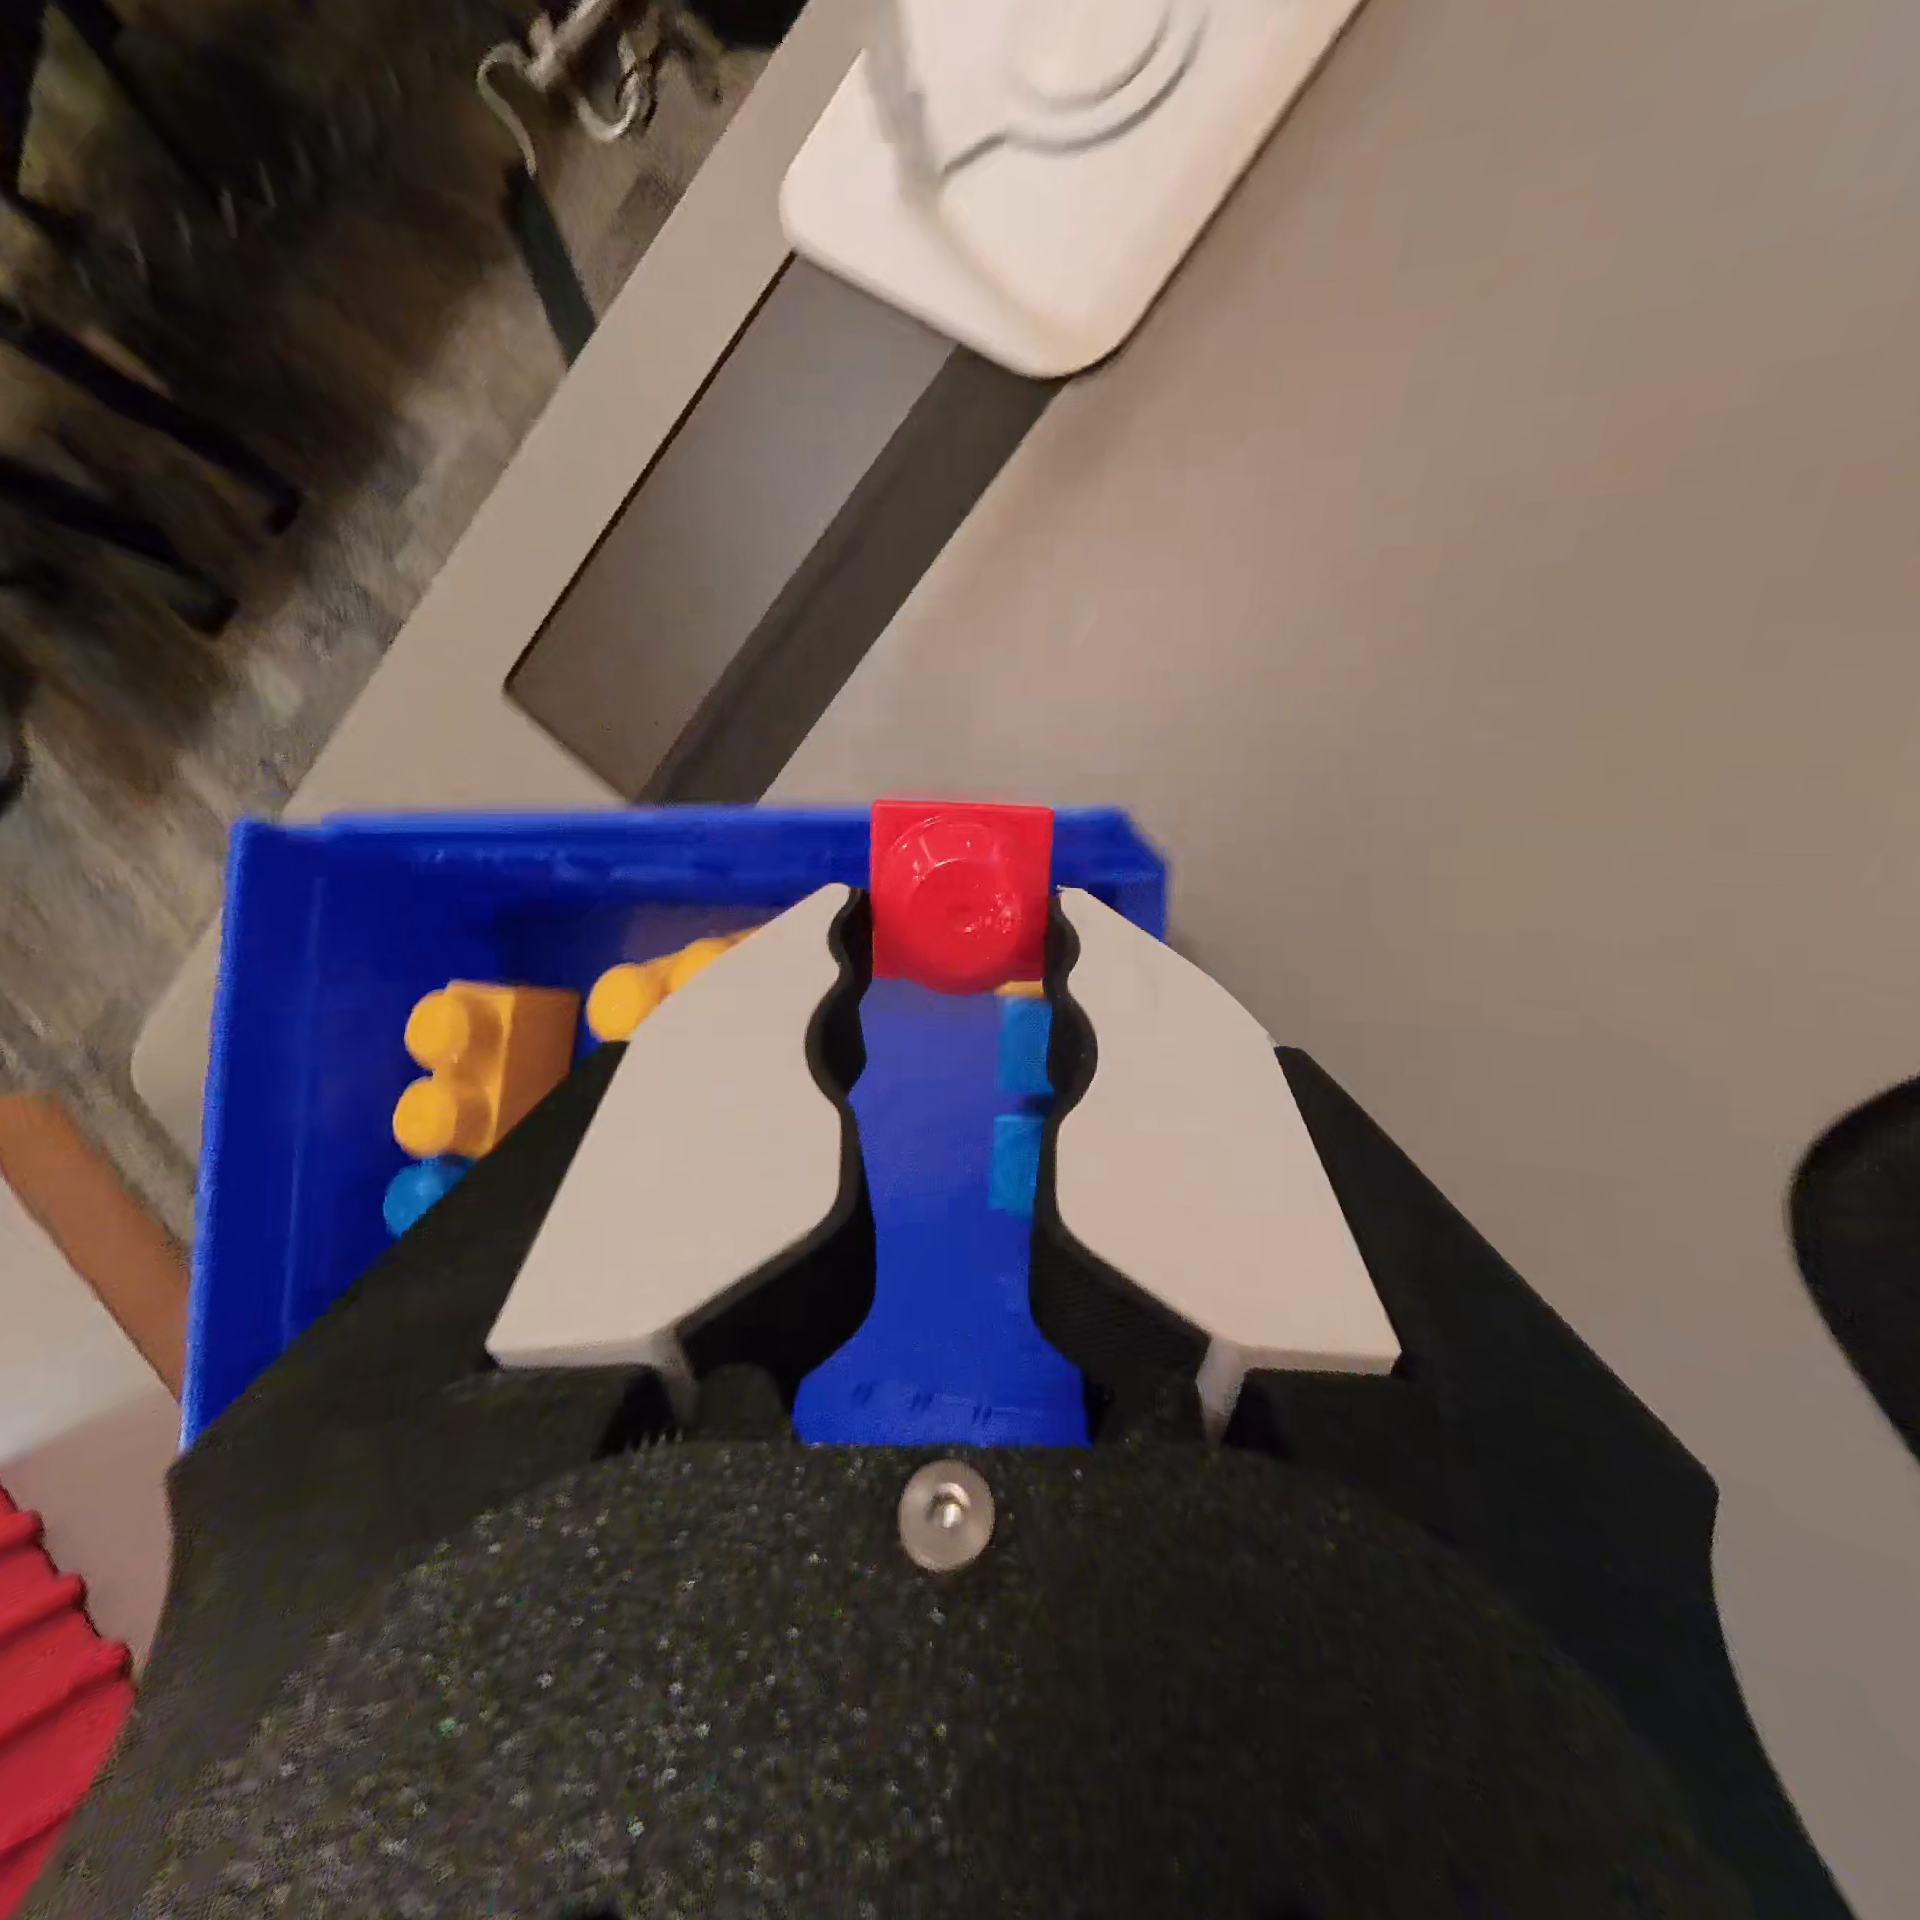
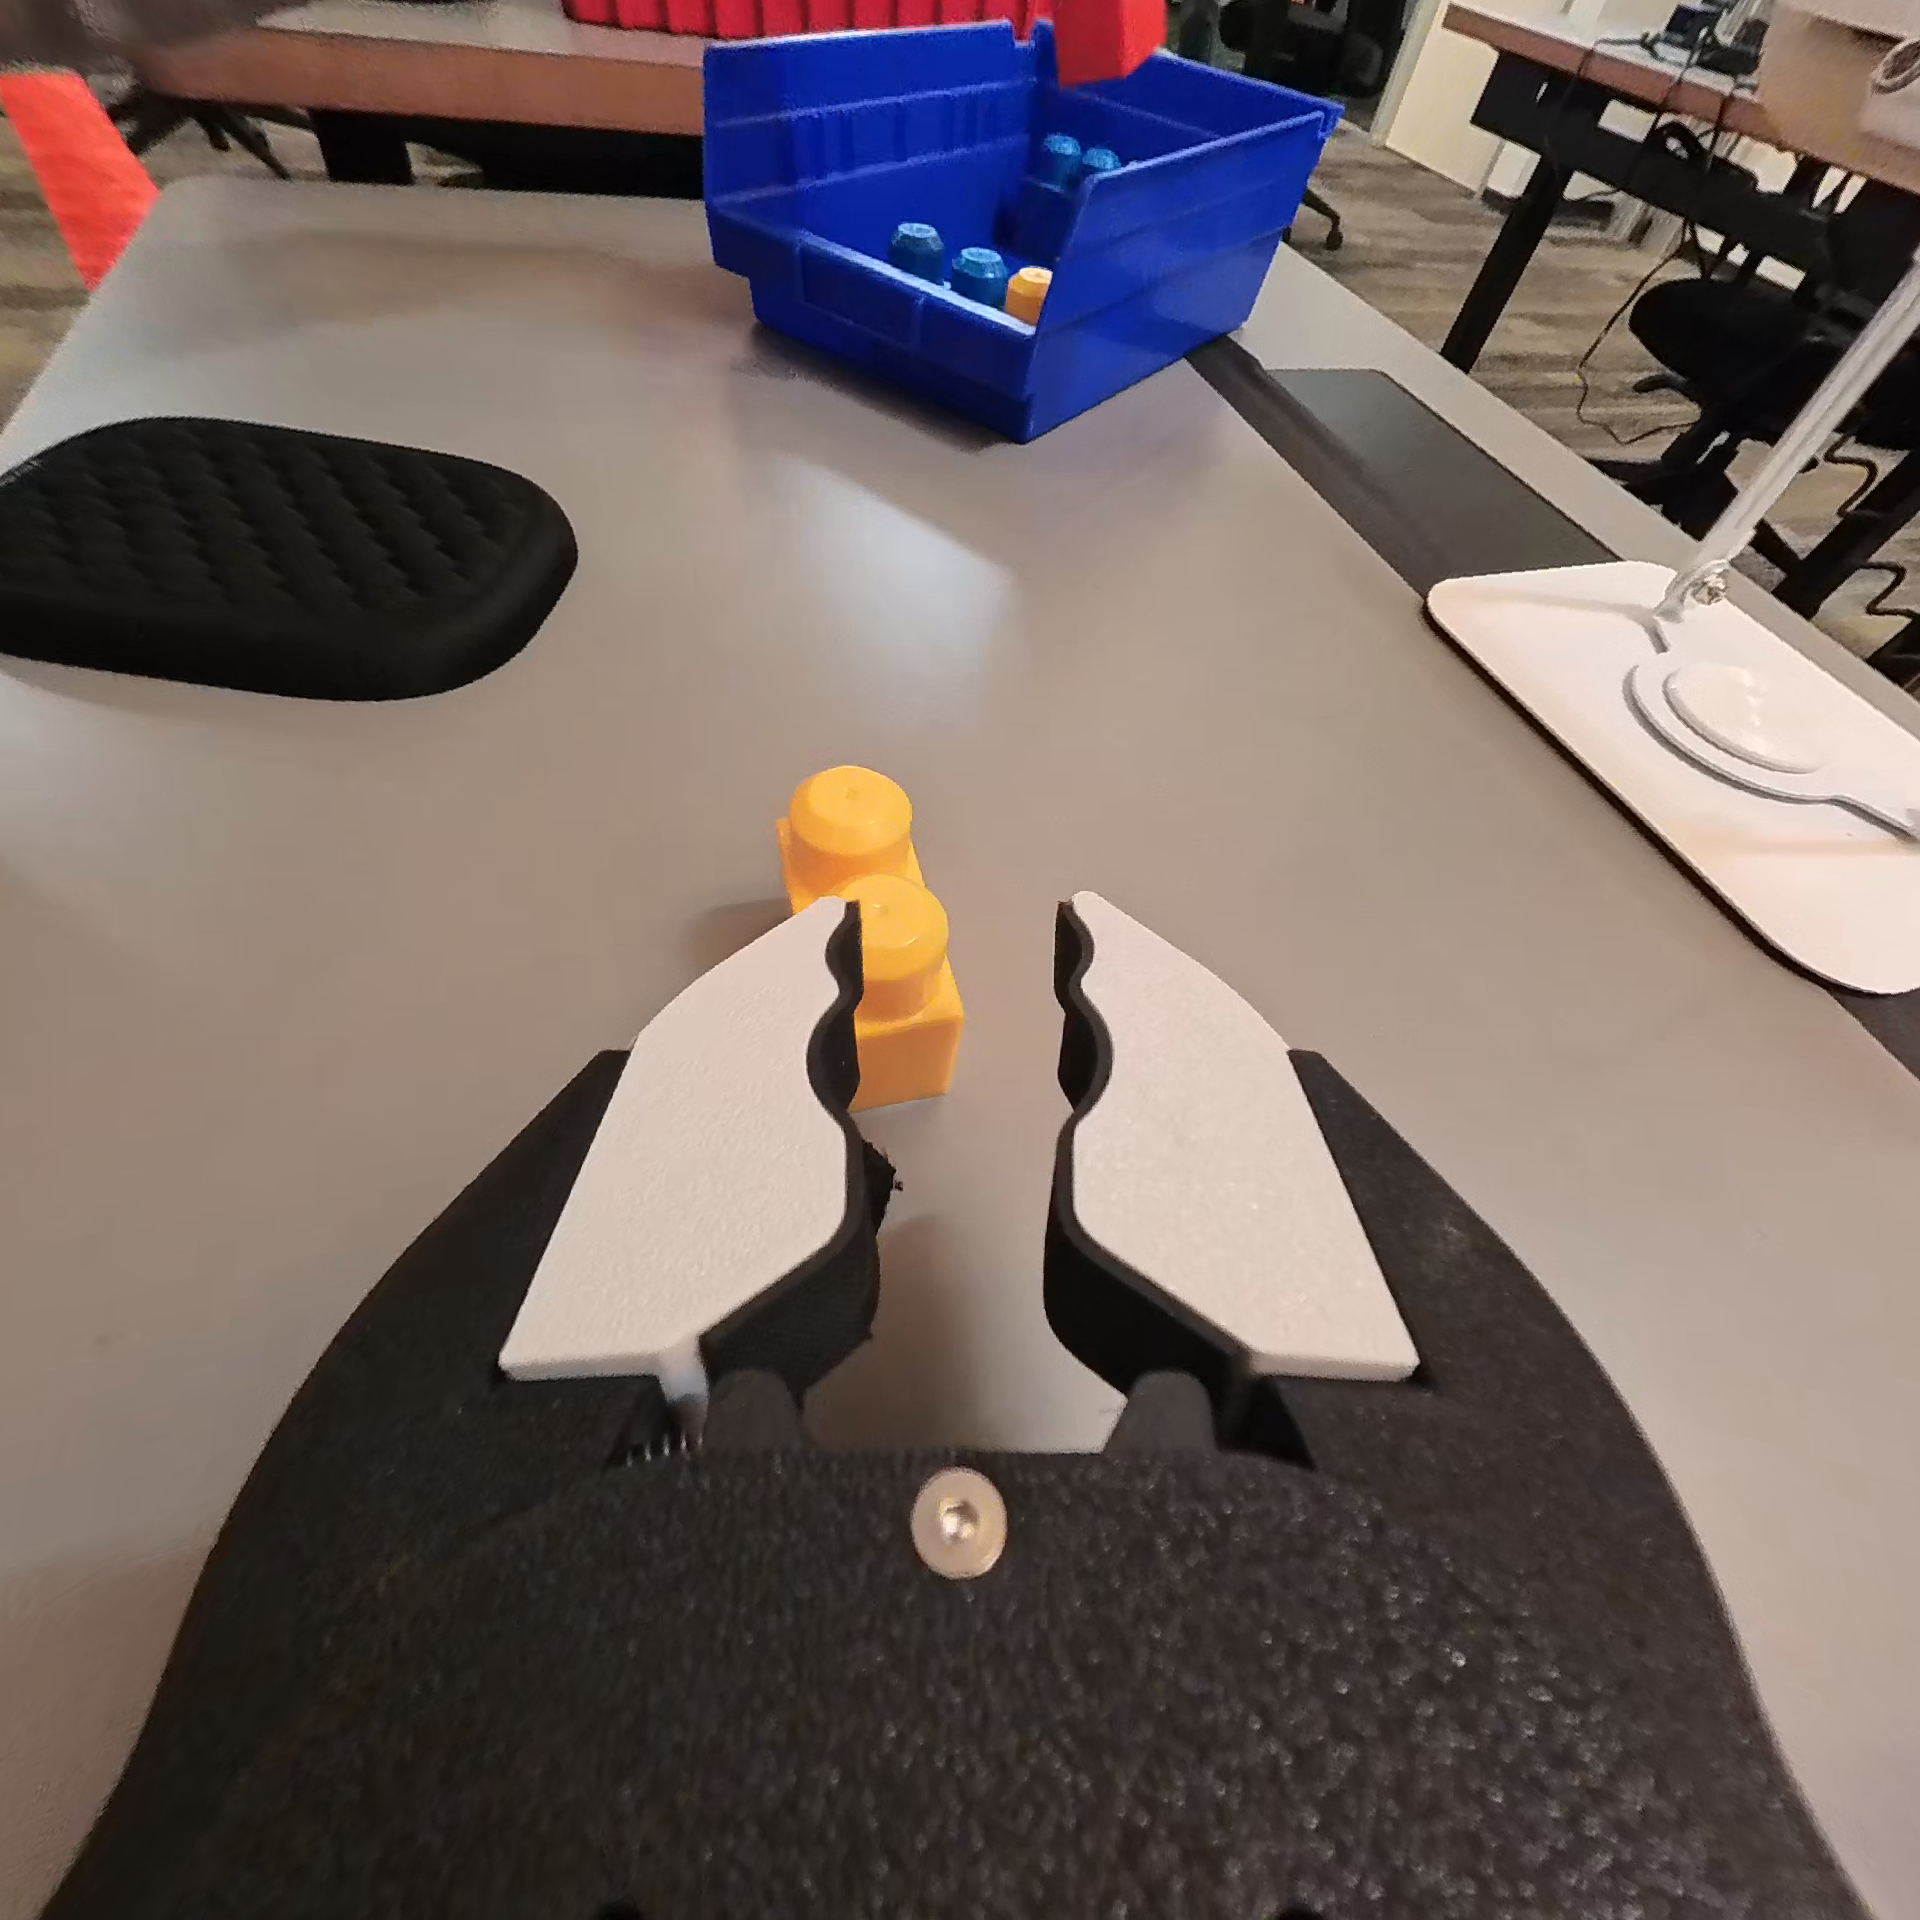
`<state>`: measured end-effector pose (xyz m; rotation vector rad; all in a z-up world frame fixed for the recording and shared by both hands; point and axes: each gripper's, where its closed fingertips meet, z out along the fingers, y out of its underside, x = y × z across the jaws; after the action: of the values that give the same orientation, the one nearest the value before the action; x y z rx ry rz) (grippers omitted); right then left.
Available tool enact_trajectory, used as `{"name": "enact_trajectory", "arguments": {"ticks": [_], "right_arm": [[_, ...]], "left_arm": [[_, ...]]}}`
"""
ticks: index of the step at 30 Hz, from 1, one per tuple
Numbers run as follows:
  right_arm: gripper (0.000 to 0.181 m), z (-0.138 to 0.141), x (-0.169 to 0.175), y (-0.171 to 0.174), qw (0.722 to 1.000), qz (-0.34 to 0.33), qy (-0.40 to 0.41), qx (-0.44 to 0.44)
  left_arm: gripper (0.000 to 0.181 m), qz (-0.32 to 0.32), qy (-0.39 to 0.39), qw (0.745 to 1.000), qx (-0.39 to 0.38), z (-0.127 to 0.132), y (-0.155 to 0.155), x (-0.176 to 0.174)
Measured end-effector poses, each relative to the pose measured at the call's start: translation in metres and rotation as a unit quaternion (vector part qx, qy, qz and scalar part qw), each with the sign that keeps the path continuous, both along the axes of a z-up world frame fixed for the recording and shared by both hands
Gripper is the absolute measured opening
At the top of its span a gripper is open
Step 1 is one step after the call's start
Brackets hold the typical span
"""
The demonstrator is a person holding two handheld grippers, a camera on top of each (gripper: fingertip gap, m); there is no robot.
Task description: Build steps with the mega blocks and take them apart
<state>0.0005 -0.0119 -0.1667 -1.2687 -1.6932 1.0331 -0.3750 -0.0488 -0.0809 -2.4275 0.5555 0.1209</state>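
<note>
My left gripper (image 1: 954,906) is shut on a red block (image 1: 958,896) and holds it above the blue bin (image 1: 265,1039). Yellow blocks (image 1: 483,1070) and blue blocks (image 1: 1018,1101) lie in the bin. In the right wrist view the bin (image 2: 1153,281) stands at the far side of the grey table, and the red block (image 2: 1107,42) hangs over it. A yellow two-stud block (image 2: 883,956) stands on the table. My right gripper (image 2: 958,940) is open just behind it, with the left fingertip (image 2: 821,935) beside its near stud and the block off to the left of the gap.
A black padded rest (image 2: 249,561) lies on the table at the left. A white lamp base (image 2: 1704,748) sits at the right edge and also shows in the left wrist view (image 1: 1039,177). A dark slot (image 1: 748,520) runs along the table's far edge. Red ridged objects (image 1: 42,1683) are nearby. About 40 cm separates my left fingertips from my right.
</note>
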Motion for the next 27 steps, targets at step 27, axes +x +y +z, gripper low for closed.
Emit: {"name": "enact_trajectory", "arguments": {"ticks": [27], "right_arm": [[0.048, -0.037, -0.001, -0.014, 0.996, 0.036, -0.077, 0.027]], "left_arm": [[0.032, -0.317, -0.014, 0.935, -0.161, -0.114, -0.028, 0.303]]}}
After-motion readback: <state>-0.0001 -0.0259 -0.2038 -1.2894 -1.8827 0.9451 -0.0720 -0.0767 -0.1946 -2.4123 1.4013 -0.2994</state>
